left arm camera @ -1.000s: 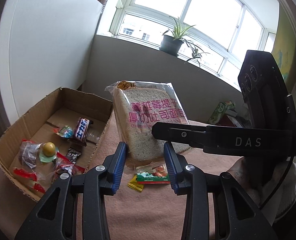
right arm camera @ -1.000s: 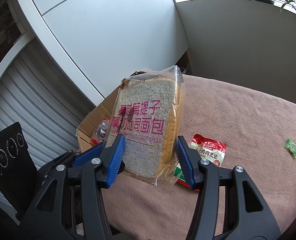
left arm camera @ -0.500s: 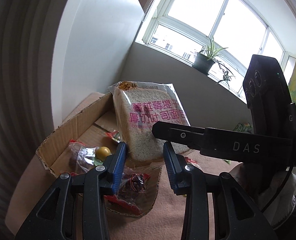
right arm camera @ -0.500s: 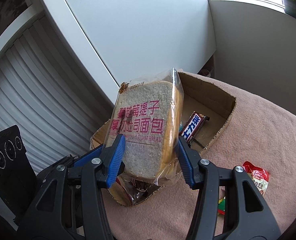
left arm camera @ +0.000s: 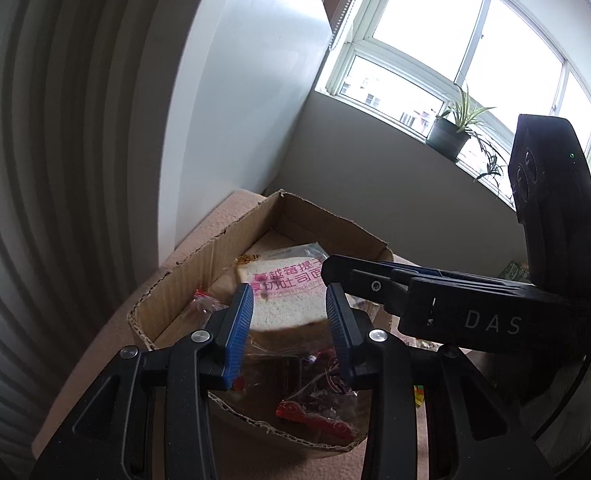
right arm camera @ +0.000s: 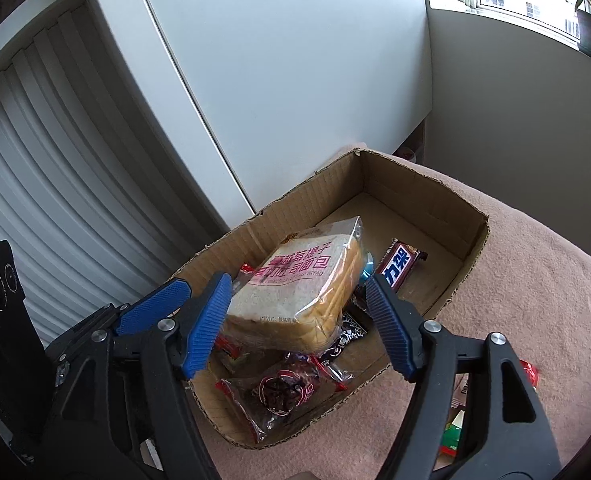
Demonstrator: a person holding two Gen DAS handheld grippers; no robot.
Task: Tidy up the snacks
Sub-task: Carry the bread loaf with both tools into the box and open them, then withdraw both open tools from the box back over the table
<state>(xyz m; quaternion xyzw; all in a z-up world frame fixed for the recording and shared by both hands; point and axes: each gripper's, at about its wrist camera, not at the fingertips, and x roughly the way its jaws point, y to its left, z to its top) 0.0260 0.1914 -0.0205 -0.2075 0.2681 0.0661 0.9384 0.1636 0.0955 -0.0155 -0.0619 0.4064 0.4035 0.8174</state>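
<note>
Soft bagged bread loaf (right arm camera: 295,292) lies tilted in the corrugated cardboard box (right arm camera: 423,192) — both claws (right arm camera: 299,320) (left arm camera: 289,330) spread, seemingly touching nothing.

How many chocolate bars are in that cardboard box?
1 that I can see: the brown chocolate bar lies on the floor of the cardboard box, right of the bagged bread. Others may be hidden under the bread or the other wrappers.

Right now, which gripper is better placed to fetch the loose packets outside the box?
Probably the right gripper: the red packet and green packet lie beside it, while the left gripper hangs over the cardboard box.
</note>
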